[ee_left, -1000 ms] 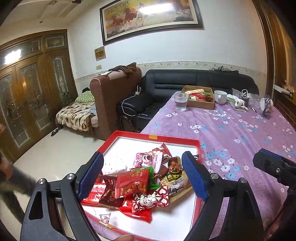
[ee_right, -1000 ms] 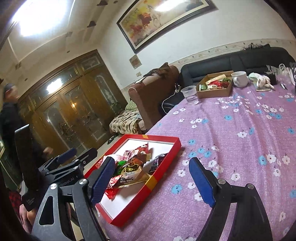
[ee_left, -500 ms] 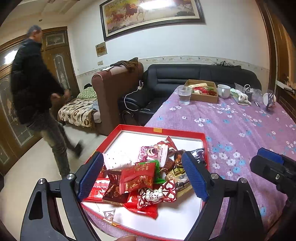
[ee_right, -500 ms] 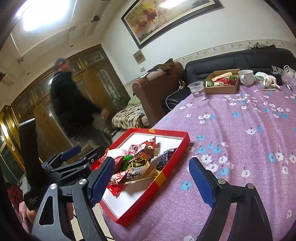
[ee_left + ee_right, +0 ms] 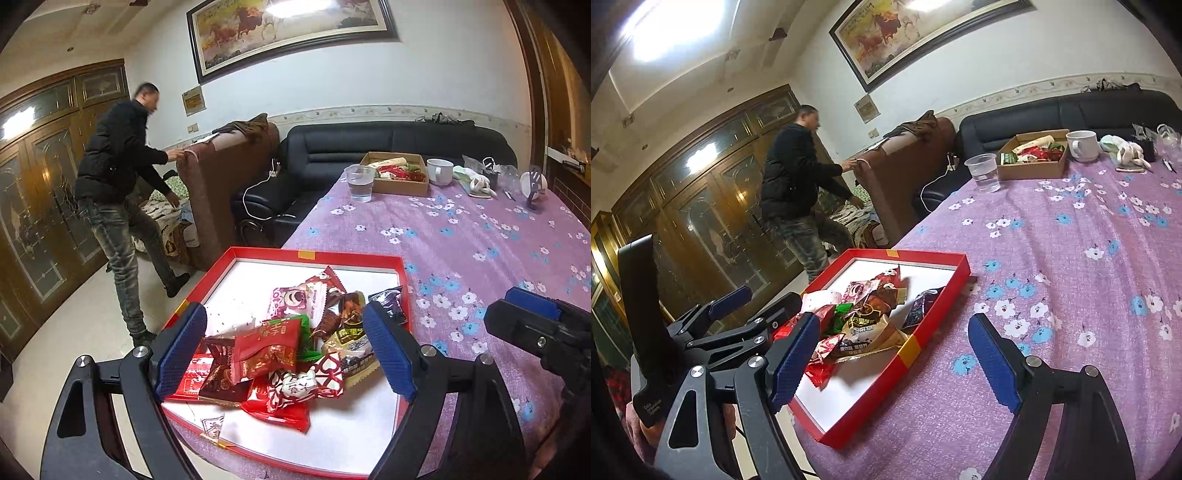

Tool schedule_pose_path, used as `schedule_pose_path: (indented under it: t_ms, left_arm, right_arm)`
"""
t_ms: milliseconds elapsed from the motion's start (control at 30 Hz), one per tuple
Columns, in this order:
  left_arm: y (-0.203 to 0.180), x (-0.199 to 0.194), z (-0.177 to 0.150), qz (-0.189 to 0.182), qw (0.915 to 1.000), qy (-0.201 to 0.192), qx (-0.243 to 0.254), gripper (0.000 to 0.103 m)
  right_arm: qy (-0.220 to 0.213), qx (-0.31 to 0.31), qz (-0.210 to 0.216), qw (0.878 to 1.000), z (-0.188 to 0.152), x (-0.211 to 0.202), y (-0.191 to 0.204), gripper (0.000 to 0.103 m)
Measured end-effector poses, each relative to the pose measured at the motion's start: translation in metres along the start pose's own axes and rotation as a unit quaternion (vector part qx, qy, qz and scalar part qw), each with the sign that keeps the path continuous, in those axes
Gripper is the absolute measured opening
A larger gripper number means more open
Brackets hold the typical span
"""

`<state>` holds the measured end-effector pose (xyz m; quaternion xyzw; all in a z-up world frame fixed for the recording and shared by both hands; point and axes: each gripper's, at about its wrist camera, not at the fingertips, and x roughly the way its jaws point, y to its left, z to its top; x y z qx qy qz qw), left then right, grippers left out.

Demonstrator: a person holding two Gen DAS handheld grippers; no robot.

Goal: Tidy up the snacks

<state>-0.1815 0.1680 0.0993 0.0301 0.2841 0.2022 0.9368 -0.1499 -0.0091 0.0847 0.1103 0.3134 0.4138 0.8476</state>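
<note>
A shallow red box [image 5: 400, 266] [image 5: 934, 291] with a white floor lies at the near left corner of the table. A heap of snack packets [image 5: 280, 347] [image 5: 864, 317] sits in it, red, green, brown and pink ones. My left gripper [image 5: 284, 350] hovers open in front of the heap, its blue pads wide apart and touching nothing. My right gripper [image 5: 897, 363] stands open to the right of the box, over the box's near corner and the cloth. Its blue-tipped finger also shows in the left wrist view as the right gripper's finger [image 5: 532, 306].
A purple flowered cloth [image 5: 461, 236] [image 5: 1071, 258] covers the table. At its far end stand a cardboard box of snacks [image 5: 397, 173] [image 5: 1034, 157], a plastic cup of water [image 5: 360, 182] [image 5: 982, 171] and a white mug [image 5: 439, 171] [image 5: 1082, 146]. A person [image 5: 118, 184] [image 5: 794, 184] leans on a brown armchair [image 5: 229, 184] beyond the table's left edge.
A person has walked in from the left and now bends at the armchair. Both grippers have stayed open and nearly still; the snacks have not moved.
</note>
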Motion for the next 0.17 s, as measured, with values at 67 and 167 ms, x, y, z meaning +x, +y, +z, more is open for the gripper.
schedule_pose_path:
  t_ms: [67, 167]
  left_arm:
    - [-0.006, -0.002, 0.002, -0.002, 1.0000, -0.006, 0.001, 0.087]
    - [-0.022, 0.000, 0.008, -0.030, 0.9995, 0.004, 0.007, 0.088]
  right_arm:
    - [-0.001, 0.006, -0.001, 1.000, 0.000, -0.001, -0.005, 0.084]
    - [-0.005, 0.013, -0.010, 1.000, 0.003, -0.005, -0.014, 0.084]
